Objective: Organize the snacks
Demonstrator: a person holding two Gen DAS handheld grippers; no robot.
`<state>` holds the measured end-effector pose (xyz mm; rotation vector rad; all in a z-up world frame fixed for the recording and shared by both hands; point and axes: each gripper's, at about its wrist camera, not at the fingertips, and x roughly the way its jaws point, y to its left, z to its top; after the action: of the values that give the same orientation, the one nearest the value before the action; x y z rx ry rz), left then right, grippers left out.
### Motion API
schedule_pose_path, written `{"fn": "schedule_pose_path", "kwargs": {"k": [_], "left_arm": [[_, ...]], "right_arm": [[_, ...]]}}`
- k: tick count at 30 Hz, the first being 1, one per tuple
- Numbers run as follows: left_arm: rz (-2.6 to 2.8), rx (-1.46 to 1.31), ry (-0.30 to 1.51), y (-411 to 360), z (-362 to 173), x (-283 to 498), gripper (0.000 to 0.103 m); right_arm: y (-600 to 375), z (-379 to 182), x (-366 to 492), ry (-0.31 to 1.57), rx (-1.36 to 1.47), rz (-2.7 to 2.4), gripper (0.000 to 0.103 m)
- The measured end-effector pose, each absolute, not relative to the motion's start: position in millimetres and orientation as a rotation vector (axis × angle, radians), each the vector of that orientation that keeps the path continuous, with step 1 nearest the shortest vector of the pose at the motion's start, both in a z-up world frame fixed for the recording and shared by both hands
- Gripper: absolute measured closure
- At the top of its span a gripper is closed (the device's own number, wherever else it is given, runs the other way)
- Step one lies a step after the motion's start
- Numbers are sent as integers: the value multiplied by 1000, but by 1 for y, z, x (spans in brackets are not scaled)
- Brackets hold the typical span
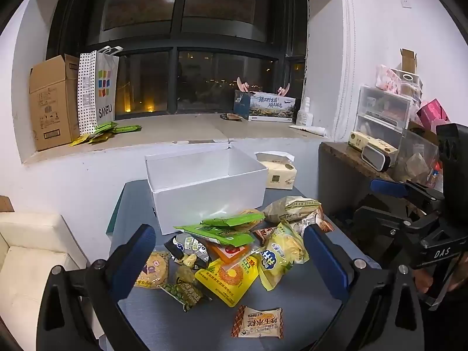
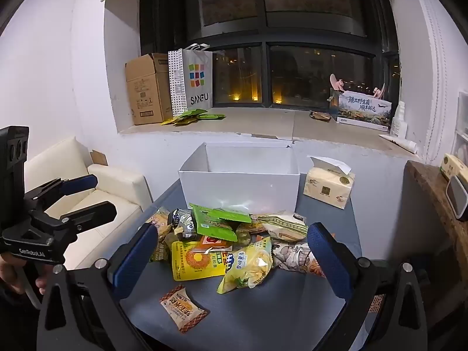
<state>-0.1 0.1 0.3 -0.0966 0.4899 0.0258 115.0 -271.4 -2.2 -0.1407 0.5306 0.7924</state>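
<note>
A heap of snack packets (image 1: 231, 242) is piled on the grey table (image 1: 307, 298), directly in front of an open white box (image 1: 204, 187) whose near wall is touched by the topmost green packets (image 1: 231, 225). The box is seen to be empty as far as its inside shows. Within the heap a yellow packet with a sunflower print (image 2: 196, 260) lies flat at the near side, and a yellow-green puffed bag (image 2: 248, 263) leans just beside it on the right. A pale crinkled bag (image 2: 283, 225) rests at the right rear of the heap. One small orange-edged packet (image 2: 182, 307) is set apart from the rest, nearer the cameras, with bare table all around it.

To the right of the box a pack of tissues (image 2: 329, 185) stands on the table, close to the box but not touching it. Behind the box a window ledge (image 2: 263, 120) is occupied by a cardboard carton (image 2: 146, 87), a paper shopping bag (image 2: 196, 82), several flat green sachets (image 2: 193, 117) and a printed box (image 2: 365, 111). A cream sofa (image 2: 96, 193) is placed left of the table.

The left gripper (image 1: 228, 266) is held above the near side of the heap, its blue fingers spread wide with nothing between them. The right gripper (image 2: 234, 263) is likewise held wide apart and empty, the heap and the lone packet framed between its fingers without contact. Nothing is interposed between either gripper and the packets.
</note>
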Motion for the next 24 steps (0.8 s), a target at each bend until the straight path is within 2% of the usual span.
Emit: {"fn": "schedule_pose_path", "kwargs": {"k": [24], "left_arm": [[29,-88,497,-1,-1,0,0]], "right_arm": [[-270,-3,114,541,-131,783,0]]}}
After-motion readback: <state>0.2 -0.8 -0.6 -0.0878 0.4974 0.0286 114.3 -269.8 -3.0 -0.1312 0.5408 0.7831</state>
